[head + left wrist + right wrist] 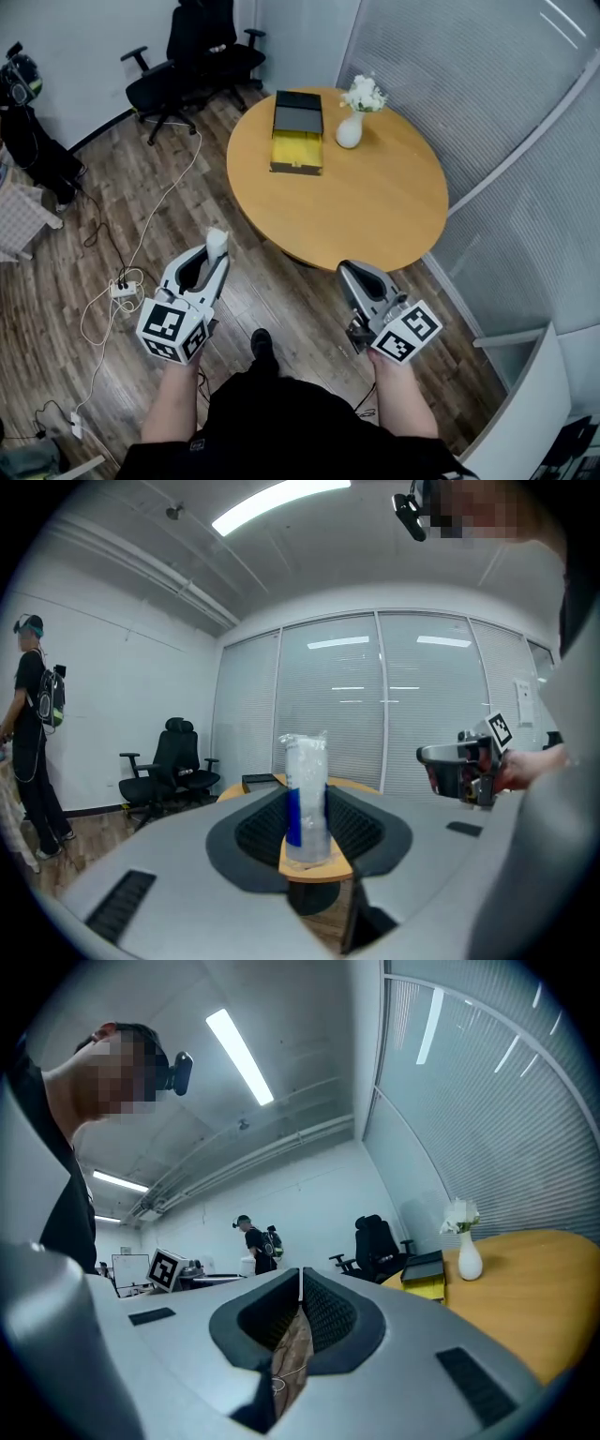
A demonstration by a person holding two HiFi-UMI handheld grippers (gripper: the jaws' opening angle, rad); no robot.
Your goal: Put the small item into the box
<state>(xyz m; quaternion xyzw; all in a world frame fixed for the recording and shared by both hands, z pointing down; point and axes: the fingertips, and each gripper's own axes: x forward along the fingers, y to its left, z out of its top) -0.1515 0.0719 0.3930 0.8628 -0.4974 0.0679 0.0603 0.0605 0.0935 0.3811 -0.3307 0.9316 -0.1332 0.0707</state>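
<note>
Nearest, left gripper clamped on the small packet, upright between the jaws; right gripper pinched together on nothing. Seemingly the carrying step, well apart from the table. Next: step closer, reach over the open box beside the vase, then let go.

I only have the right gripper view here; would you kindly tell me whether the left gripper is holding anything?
Observer: Yes, the left gripper is shut on a small clear-wrapped item, which stands upright between its jaws.
Operator: Thank you; where is that gripper relative to the table?
Observer: The head view shows it over the wooden floor, short of the round table.
Operator: And is the box open?
Observer: From above, the box shows its yellow inside, with the black lid at its far end.
</note>
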